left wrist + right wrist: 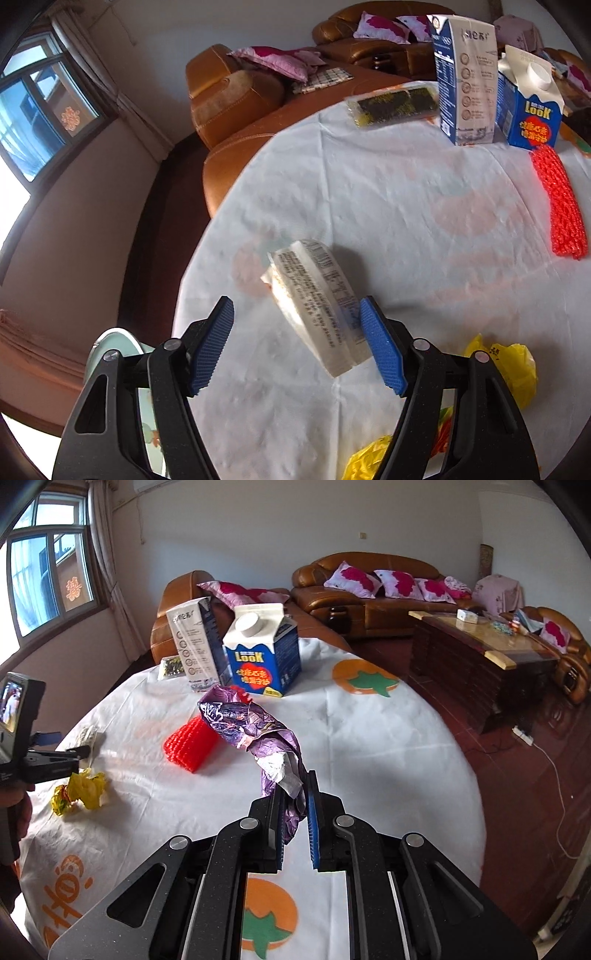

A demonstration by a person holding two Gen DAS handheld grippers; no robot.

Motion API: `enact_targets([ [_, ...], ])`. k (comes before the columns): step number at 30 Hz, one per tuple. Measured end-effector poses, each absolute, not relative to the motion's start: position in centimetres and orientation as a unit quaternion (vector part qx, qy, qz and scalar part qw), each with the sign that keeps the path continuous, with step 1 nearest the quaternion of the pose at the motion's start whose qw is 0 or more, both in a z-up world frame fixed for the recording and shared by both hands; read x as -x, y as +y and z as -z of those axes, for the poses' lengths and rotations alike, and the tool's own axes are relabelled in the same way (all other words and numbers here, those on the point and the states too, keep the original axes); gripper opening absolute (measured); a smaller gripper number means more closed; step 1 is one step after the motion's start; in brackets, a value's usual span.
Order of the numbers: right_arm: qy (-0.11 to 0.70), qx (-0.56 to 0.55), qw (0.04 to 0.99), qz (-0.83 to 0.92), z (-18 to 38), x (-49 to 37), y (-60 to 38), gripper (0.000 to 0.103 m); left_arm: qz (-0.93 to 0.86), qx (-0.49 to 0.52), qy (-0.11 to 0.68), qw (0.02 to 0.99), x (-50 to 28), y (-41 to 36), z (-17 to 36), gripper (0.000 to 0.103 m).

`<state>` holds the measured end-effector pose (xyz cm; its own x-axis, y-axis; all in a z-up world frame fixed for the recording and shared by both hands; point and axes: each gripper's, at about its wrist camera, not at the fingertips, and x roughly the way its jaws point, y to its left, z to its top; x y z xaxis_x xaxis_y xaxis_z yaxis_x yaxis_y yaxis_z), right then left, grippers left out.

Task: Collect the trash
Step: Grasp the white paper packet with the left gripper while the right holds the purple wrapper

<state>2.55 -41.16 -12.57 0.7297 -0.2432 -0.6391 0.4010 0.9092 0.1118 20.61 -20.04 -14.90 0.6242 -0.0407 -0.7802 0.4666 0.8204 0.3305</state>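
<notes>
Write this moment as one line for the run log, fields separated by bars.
stage: collecting trash | left claw: open around white wrapper | right claw: shut on purple wrapper | on table: two cartons, red net, yellow bag

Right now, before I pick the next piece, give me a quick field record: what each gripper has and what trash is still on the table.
right gripper: shut on purple foil wrapper, lifted off the table
left gripper: open, clear printed wrapper between the fingers, one end against the right pad, left pad clear
table: white cloth with orange fruit prints
standing: tall white carton; blue LOOK carton
lying: red foam net; yellow crumpled bag; dark snack packet at far edge
</notes>
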Motion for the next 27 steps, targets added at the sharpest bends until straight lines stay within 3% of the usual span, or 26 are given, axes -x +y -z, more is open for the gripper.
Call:
enact_targets([
  [2,0.323,-0.122,0.923,0.171,12.6,-2.8,-41.0,0.011,0.164,-0.257,0.414,0.858,-20.4,-20.3,15.3,0.049],
  [5,0.324,-0.122,0.923,0.165,12.6,-3.2,-40.5,0.011,0.183,-0.257,0.419,0.852,-20.2,-20.7,15.4,0.015],
  [27,0.306,-0.078,0.947,0.057,9.8,-8.1,-30.2,0.011,0.140,-0.211,0.363,0.897,-13.1,-8.0,9.8,0.015],
])
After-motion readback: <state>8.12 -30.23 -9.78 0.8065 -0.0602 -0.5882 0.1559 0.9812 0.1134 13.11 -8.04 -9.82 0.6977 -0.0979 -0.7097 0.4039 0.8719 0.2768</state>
